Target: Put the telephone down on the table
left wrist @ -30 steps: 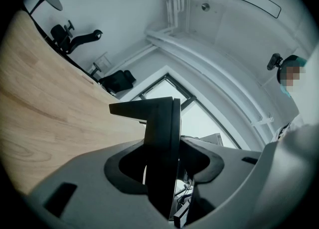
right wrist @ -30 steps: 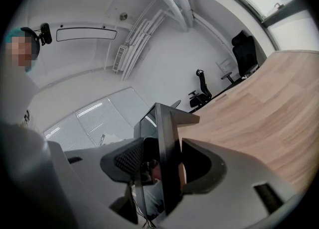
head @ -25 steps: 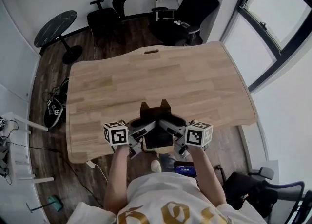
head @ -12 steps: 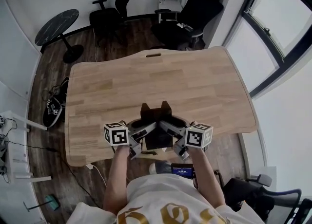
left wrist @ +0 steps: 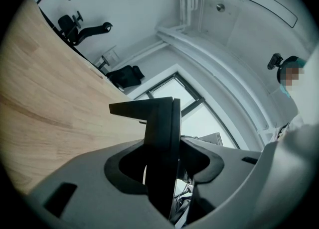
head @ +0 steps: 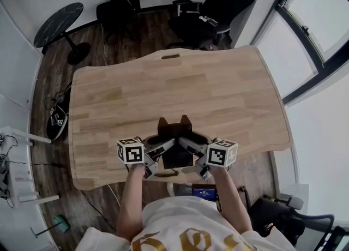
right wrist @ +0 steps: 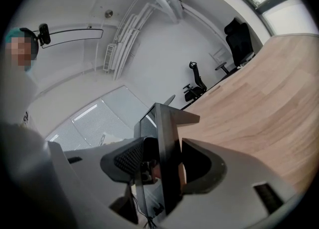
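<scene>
The left claw (left wrist: pixel 167 166) is clenching the phone (head: pixel 175 134), its smooth grey plastic jaws pressing dark scooped pads onto both faces of the thin black slab. The right claw (right wrist: pixel 167 169) is gripping the same phone from the opposite side, and one of its pads is showing a fine ribbed grain against the shinier face. Between the two claws the phone is showing edge-on, black, flat and hard-edged, with a short flat ledge jutting from its top just past the jaw tips. From above, that end is appearing as two blunt prongs with a square notch between them. Beneath and ahead of both claws the table (head: pixel 191 86) is spreading out, pale wood in glued strips with visible grain and rounded corners. A narrow slot (head: pixel 170 56) is cut near its edge farthest from the claws. The phone is hanging over the table's near edge; whether its base is touching the wood cannot be told. Behind each claw a white cube (head: pixel 130 150) with black square markers is riding above a forearm (head: pixel 131 195). Well beyond the claws, black padded office chairs (head: pixel 212 18) and a round dark side table (head: pixel 53 23) are standing on a dark plank floor (head: pixel 142 37).
</scene>
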`<state>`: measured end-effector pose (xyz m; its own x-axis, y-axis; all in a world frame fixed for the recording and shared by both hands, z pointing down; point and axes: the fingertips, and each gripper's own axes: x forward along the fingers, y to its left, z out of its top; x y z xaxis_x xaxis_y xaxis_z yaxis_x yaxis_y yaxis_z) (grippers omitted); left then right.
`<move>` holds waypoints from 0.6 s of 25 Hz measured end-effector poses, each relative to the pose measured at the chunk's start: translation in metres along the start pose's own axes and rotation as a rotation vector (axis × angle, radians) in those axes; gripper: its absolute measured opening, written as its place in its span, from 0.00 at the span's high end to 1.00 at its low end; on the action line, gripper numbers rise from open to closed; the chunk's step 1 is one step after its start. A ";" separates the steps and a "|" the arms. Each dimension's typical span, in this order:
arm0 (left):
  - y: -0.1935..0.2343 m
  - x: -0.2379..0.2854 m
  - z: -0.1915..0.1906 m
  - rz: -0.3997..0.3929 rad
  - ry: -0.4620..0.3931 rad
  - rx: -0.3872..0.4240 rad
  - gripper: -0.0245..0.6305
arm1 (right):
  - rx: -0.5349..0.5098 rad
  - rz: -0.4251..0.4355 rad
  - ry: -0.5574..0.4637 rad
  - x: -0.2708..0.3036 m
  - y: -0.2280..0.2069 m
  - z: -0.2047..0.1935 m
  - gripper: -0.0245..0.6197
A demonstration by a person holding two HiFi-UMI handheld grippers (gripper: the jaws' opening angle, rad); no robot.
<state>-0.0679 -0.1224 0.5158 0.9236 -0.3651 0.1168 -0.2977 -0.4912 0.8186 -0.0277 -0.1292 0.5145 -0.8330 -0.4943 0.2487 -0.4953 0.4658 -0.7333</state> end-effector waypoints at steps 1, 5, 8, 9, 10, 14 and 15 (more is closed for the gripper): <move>0.005 0.004 0.001 0.000 0.003 -0.007 0.67 | 0.007 -0.005 0.002 0.002 -0.006 0.001 0.62; 0.024 0.019 0.005 0.001 0.018 -0.033 0.67 | 0.034 -0.019 0.009 0.008 -0.029 0.007 0.62; 0.037 0.026 0.007 0.007 0.030 -0.048 0.67 | 0.057 -0.027 0.018 0.013 -0.042 0.008 0.62; 0.040 0.027 0.007 0.010 0.034 -0.054 0.67 | 0.066 -0.030 0.021 0.015 -0.046 0.007 0.62; 0.044 0.028 0.006 0.013 0.037 -0.060 0.67 | 0.075 -0.033 0.024 0.017 -0.049 0.006 0.62; 0.058 0.032 0.007 0.022 0.042 -0.085 0.67 | 0.094 -0.039 0.043 0.025 -0.062 0.005 0.62; 0.062 0.033 0.007 0.023 0.041 -0.092 0.67 | 0.097 -0.040 0.048 0.027 -0.065 0.005 0.62</move>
<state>-0.0576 -0.1701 0.5664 0.9265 -0.3416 0.1579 -0.2975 -0.4079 0.8632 -0.0173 -0.1763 0.5658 -0.8251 -0.4740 0.3074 -0.5040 0.3719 -0.7795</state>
